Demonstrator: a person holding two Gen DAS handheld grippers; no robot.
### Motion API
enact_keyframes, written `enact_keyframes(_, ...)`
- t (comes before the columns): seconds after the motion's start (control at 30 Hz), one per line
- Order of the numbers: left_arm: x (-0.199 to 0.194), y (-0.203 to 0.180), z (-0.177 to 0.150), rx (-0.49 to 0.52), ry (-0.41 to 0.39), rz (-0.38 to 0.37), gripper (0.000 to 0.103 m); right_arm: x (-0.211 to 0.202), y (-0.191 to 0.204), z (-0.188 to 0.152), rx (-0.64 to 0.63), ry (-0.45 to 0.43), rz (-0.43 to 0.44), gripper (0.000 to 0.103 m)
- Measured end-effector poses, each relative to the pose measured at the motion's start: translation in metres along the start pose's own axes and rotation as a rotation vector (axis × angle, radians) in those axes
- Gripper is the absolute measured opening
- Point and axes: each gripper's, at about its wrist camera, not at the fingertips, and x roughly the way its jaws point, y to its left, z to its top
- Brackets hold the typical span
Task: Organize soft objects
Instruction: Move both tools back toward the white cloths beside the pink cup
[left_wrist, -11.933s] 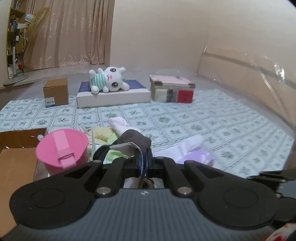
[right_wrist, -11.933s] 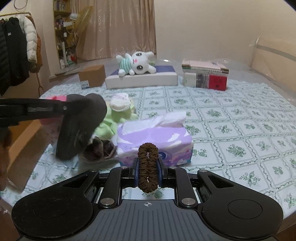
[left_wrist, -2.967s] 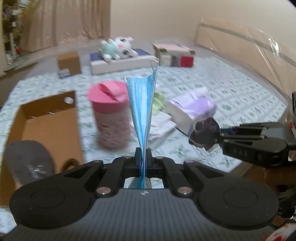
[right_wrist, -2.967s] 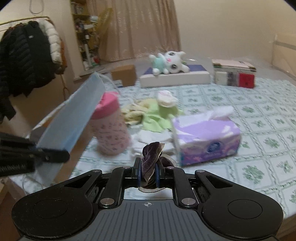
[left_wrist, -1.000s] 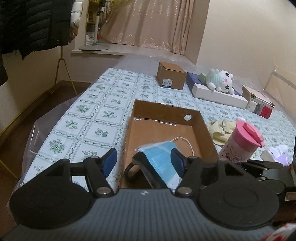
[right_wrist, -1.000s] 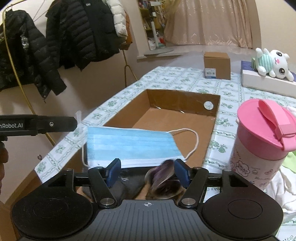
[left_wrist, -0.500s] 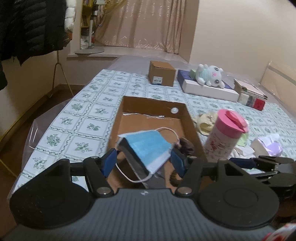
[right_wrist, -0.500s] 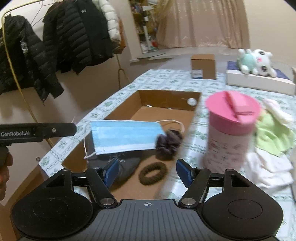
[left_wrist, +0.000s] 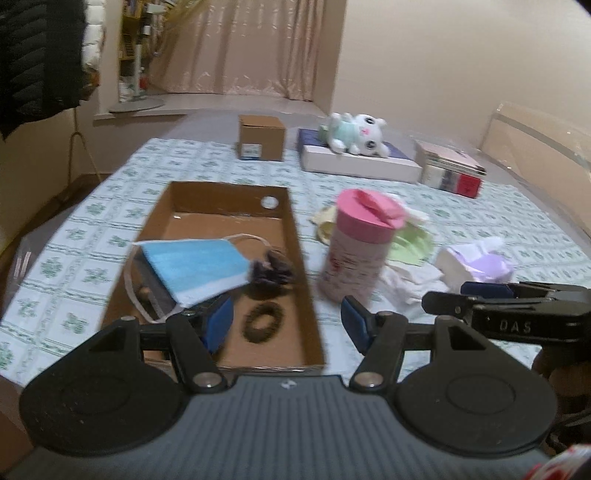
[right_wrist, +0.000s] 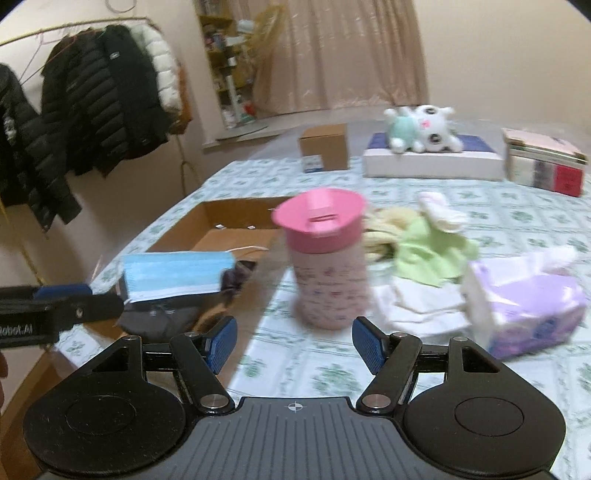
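Both grippers hang wide open and empty: the left gripper (left_wrist: 286, 322) over the cardboard box (left_wrist: 295, 236) holding the blue mask (left_wrist: 194, 266), the right gripper (right_wrist: 294, 343) nearer the remaining cloths (right_wrist: 428, 254), lying far-right beyond the pink tumbler (right_wrist: 327, 258).

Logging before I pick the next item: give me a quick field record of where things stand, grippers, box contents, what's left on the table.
left gripper: open, empty
right gripper: open, empty
box: holds mask, dark scrunchie, brown hair tie, dark insole under the mask
left out: green cloth, white cloths, yellow cloth
also on table: pink cup, tissue pack, plush
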Motion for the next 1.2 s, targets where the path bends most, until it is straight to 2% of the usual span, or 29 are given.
enact_keyframes(0.23, 0.007, -0.035, 0.0, 0.027, 0.008, -0.037, 0.061, -0.024, -0.04, -0.006, 0.091, -0.024, -0.066, 0.069)
enact_keyframes(0.53, 0.026, -0.059, -0.002, 0.026, 0.019, -0.052, 0.061, -0.044, -0.074, -0.014, 0.153, -0.039, -0.119, 0.069)
enact_keyframes(1.2, 0.07, -0.09, -0.009, 0.04, 0.068, -0.07, 0.06, -0.041, -0.105, -0.024, 0.205, -0.028, -0.154, 0.069)
